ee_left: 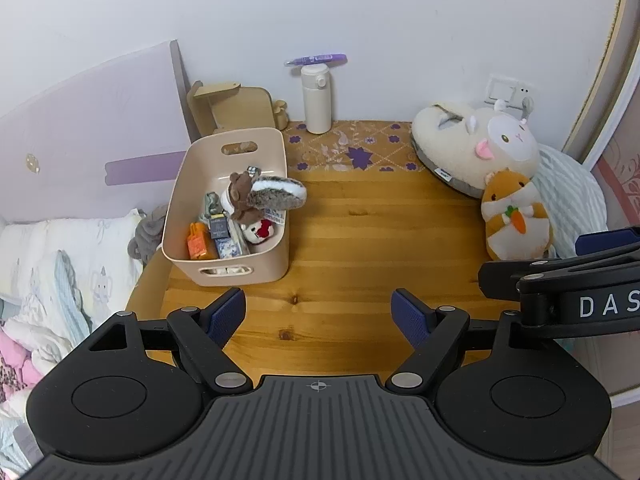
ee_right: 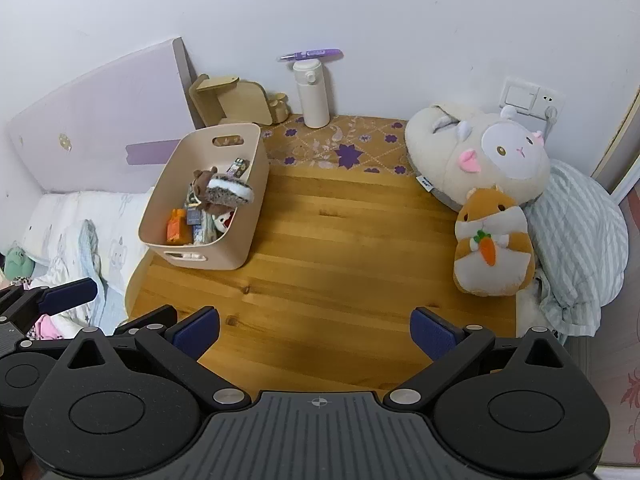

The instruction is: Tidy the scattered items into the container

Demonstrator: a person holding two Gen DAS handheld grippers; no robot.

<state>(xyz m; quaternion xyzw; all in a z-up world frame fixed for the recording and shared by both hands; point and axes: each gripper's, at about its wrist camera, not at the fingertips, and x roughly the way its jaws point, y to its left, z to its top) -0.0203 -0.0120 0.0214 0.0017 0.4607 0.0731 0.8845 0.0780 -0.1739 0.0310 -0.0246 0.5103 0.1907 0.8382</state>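
A beige plastic bin point(ee_left: 276, 168) point(ee_right: 256, 168) stands at the left of the round wooden table point(ee_left: 380, 240) point(ee_right: 340, 248). It holds a brown squirrel plush point(ee_left: 260, 196) point(ee_right: 220, 194), an orange item point(ee_left: 199, 245) point(ee_right: 176, 230), small boxes and a small white-and-red toy point(ee_left: 260, 232). My left gripper point(ee_left: 319, 316) is open and empty above the table's near edge. My right gripper point(ee_right: 316, 332) is open and empty, also above the near edge. The right gripper's body shows at the right of the left wrist view point(ee_left: 568, 292).
A hamster plush with a carrot point(ee_left: 516, 216) point(ee_right: 494, 244) and a large sheep plush point(ee_left: 480, 148) point(ee_right: 480, 152) sit at the table's right. A white bottle with a purple pen on top point(ee_left: 316, 100) point(ee_right: 312, 92) and a wooden stand point(ee_left: 232, 108) are at the back. Bedding lies left.
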